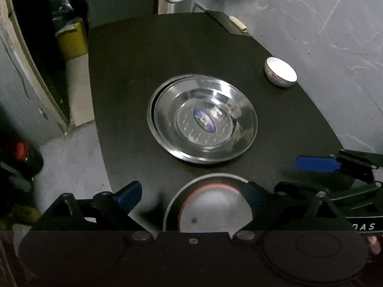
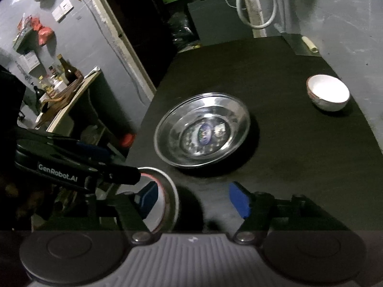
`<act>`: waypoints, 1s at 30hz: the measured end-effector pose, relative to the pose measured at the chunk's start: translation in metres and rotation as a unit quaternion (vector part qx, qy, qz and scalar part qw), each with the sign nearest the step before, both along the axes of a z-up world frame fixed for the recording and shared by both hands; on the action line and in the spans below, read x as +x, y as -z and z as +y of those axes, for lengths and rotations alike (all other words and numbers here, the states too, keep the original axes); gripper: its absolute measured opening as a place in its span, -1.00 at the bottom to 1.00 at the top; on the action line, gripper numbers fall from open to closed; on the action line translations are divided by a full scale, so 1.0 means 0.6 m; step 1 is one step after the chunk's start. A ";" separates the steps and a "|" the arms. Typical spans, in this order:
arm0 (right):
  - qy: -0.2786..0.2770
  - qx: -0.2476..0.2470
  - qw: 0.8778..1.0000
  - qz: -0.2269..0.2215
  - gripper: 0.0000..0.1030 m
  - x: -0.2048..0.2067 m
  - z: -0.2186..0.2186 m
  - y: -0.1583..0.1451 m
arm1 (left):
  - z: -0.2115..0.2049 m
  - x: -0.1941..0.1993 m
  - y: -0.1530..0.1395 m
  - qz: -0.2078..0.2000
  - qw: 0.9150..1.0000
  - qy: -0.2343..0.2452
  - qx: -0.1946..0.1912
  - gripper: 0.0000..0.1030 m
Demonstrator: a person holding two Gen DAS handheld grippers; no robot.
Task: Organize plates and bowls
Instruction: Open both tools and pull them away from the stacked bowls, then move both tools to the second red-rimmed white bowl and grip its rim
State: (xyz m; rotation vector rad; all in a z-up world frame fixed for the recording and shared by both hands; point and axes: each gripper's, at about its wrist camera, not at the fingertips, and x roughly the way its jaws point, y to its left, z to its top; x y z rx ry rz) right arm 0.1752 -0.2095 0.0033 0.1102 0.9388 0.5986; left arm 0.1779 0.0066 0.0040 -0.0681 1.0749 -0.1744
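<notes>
- On the dark counter [image 1: 134,76], middle: two steel plates [image 1: 203,119] stacked, the top one sitting a bit off-centre, sticker inside.
- Far right edge: a small white bowl [image 1: 280,71], well apart from the plates.
- Near edge: a red-rimmed white bowl [image 1: 210,208] right under the left gripper [image 1: 191,196], fingers spread wide, not gripping it.
- Right gripper [image 2: 194,198] just beside that bowl, fingers spread too, nothing between them.
</notes>
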 end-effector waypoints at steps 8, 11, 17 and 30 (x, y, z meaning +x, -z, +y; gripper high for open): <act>0.019 0.005 1.000 0.006 0.81 0.029 -0.040 0.012 | -0.033 0.047 0.003 0.001 1.000 0.007 0.010 0.92; 0.031 0.006 0.999 0.012 0.94 0.044 -0.058 0.021 | -0.048 0.066 0.006 0.003 1.000 0.012 0.013 0.94; 0.078 0.008 0.997 0.016 0.99 0.090 -0.101 0.036 | -0.081 0.124 0.012 0.003 1.000 0.023 0.015 0.98; 0.207 -0.017 0.978 -0.010 0.99 0.191 -0.167 0.066 | -0.190 0.311 0.013 -0.046 0.997 0.065 0.009 0.98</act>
